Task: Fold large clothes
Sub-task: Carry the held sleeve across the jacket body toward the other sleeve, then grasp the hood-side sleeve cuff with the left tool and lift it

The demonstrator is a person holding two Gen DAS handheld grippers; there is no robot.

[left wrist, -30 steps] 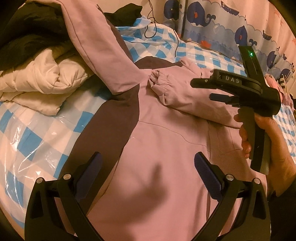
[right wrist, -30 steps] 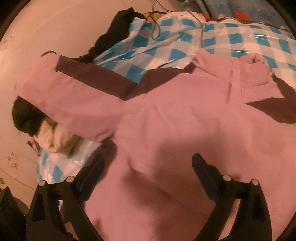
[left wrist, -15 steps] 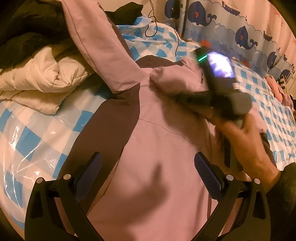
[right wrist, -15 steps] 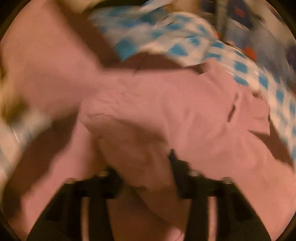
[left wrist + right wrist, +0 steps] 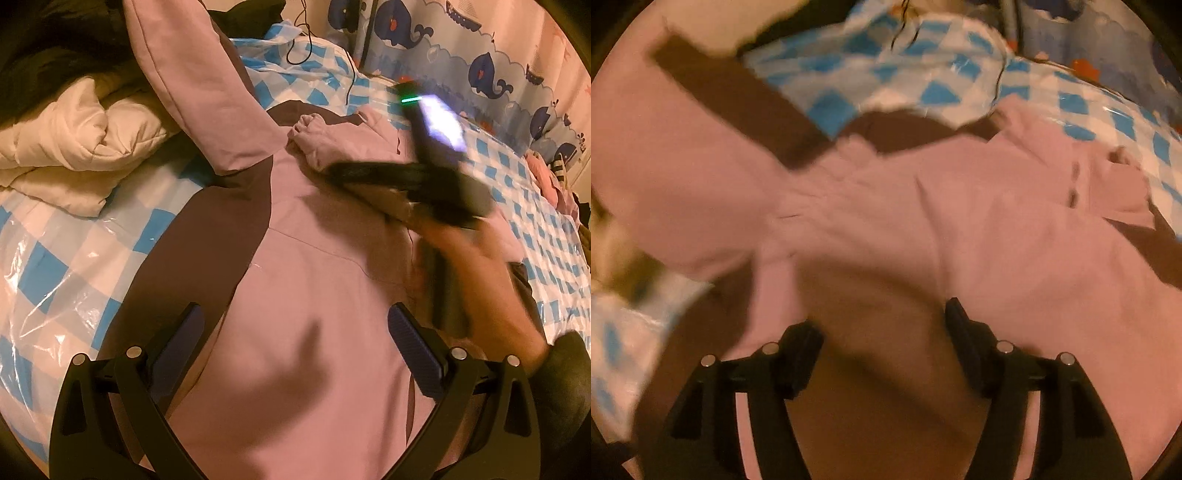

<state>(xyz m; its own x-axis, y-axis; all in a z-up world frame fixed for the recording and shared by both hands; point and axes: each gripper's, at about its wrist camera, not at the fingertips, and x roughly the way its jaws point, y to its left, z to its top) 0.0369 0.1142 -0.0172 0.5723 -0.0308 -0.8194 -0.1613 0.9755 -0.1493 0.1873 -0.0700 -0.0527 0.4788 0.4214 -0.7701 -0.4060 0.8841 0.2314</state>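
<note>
A large pink jacket with brown panels [image 5: 303, 280] lies spread on the blue-and-white checked bed cover [image 5: 48, 266]. One sleeve [image 5: 184, 81] runs up to the far left; the other sleeve's cuff [image 5: 314, 140] lies folded across the chest. My left gripper [image 5: 291, 339] is open and empty above the jacket's body. My right gripper shows blurred in the left wrist view [image 5: 417, 184], low over the folded sleeve. In the right wrist view my right gripper [image 5: 882, 332] has its jaws partly closed around a dark shadowed hump of the jacket [image 5: 960, 206]; the grip is unclear.
A cream quilted garment [image 5: 74, 147] and dark clothes [image 5: 55, 48] are piled at the far left. A black cable [image 5: 306, 40] lies on the cover near the wall. A whale-print curtain [image 5: 480, 62] hangs at the back right. Pink clothes [image 5: 550, 173] lie at the far right.
My right gripper swung down onto the folded sleeve, narrowed its jaws, then pulled back a little with the jaws wider. My left gripper has stayed still and open.
</note>
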